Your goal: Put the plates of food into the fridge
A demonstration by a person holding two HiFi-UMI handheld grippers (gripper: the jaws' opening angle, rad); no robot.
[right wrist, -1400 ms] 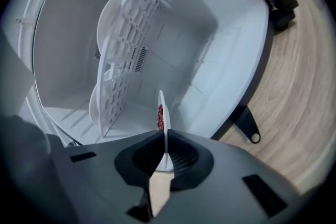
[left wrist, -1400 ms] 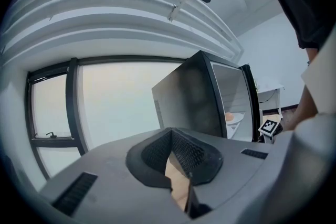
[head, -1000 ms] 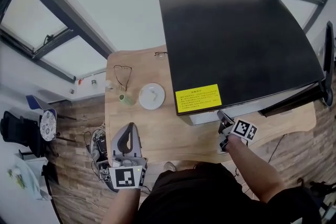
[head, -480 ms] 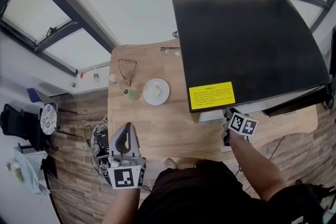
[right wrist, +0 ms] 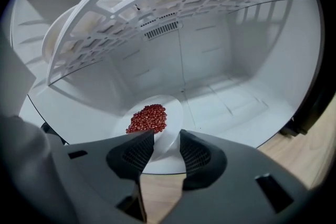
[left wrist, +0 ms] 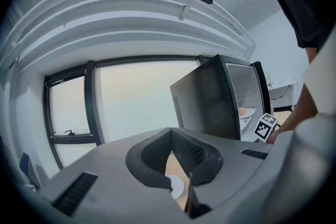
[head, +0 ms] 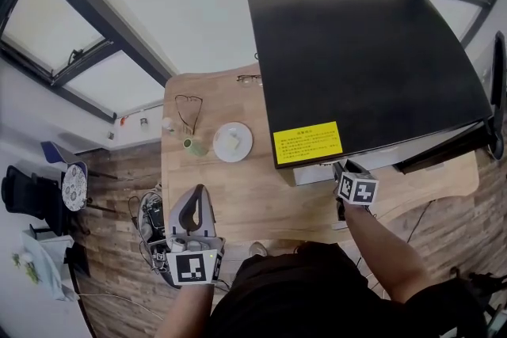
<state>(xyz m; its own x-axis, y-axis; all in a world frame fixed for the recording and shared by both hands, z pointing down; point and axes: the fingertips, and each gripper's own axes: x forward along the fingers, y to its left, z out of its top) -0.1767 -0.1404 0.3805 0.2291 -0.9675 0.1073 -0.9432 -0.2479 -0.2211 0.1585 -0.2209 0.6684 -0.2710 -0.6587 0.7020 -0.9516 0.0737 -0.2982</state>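
A white plate of red beans (right wrist: 149, 118) lies on the floor of the open black fridge (head: 364, 59). My right gripper (right wrist: 167, 136) reaches into the fridge's mouth; its jaws are opening, with the plate's near rim between them and the pads apart from it. In the head view the right gripper (head: 344, 169) sits just under the fridge's front edge. A second white plate with pale food (head: 232, 142) stands on the wooden table (head: 238, 194). My left gripper (head: 196, 191) hovers at the table's near left edge, shut and empty, pointing towards that plate (left wrist: 177, 188).
A white rack (right wrist: 173, 8) spans the fridge above the bean plate. The fridge door (head: 447, 148) hangs open to the right. A green cup (head: 192, 146) and eyeglasses (head: 186, 111) lie left of the table plate. Cables (head: 150, 214) sit on the floor at left.
The head camera has swung a little. My right gripper stays at the fridge's mouth, shifted slightly left. The left gripper holds its place.
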